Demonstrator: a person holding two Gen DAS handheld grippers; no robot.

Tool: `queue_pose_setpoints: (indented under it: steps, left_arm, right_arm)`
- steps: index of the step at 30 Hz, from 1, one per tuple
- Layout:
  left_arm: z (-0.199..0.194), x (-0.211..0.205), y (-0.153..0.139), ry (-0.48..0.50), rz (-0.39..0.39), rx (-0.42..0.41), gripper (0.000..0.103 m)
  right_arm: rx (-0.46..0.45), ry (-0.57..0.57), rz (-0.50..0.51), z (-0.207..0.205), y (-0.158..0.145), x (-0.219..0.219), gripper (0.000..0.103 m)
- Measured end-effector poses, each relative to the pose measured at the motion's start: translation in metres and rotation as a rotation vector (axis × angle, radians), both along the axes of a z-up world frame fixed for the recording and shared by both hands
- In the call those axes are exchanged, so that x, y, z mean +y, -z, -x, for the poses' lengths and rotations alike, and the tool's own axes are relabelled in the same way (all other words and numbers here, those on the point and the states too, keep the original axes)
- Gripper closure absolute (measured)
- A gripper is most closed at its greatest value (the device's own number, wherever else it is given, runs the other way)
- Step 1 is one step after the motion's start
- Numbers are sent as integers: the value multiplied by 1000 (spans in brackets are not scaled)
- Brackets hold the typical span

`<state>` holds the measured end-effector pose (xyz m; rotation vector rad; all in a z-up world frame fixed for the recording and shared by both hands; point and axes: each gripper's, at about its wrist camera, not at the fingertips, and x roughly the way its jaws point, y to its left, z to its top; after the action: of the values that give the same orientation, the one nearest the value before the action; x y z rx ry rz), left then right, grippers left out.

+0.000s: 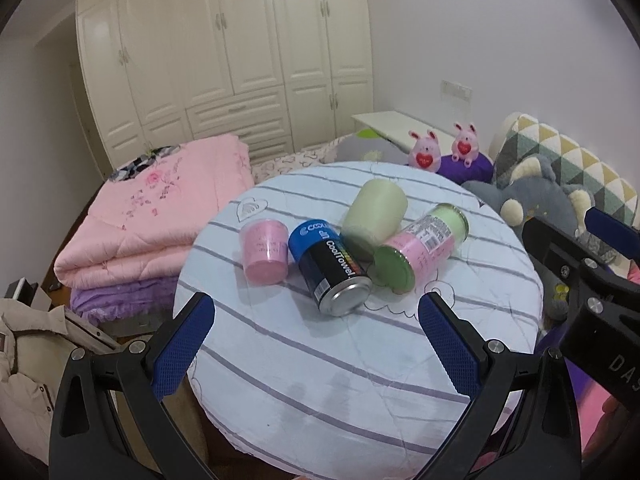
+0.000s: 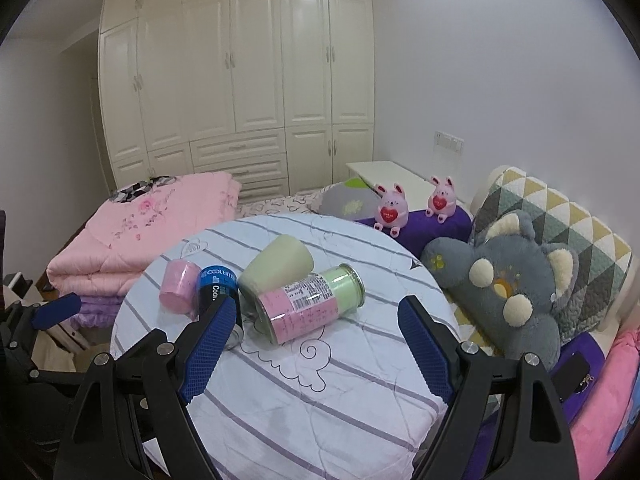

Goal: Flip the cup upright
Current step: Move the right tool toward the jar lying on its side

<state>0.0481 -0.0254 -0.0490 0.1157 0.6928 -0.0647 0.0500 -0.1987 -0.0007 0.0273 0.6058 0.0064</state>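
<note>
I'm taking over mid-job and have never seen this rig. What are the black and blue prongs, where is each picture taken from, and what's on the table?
The prongs are hand-held tools, one per hand, each carrying a camera looking along its fingers. One picture is from the left tool, the other from the right tool. Both are open and hold nothing. On the round striped table four containers lie on their sides: a pink cup, a blue and black can, a pale green cup and a pink-labelled jar. None is upright yet.

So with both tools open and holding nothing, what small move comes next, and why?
Probably ease the right tool forward toward the pale green cup, which lies tipped among the containers on the striped table. Both tools are short of it; the left tool faces the blue can instead.
</note>
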Motion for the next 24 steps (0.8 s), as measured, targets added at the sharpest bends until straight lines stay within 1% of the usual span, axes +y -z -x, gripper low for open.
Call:
queue_pose_setpoints:
  steps: [5,13,24]
  left_arm:
    - [-3,0,6,-3,-4,34,0]
    - [-9,0,14,-2,-11,65,0]
    - [-11,2,8,-4,-7,43,0]
  right_arm:
    - [31,1,-9,-4,6,-2,18]
    - [69,2,-22,-10,13,-5,18]
    - [49,-1,-25,-13,6,-4,18]
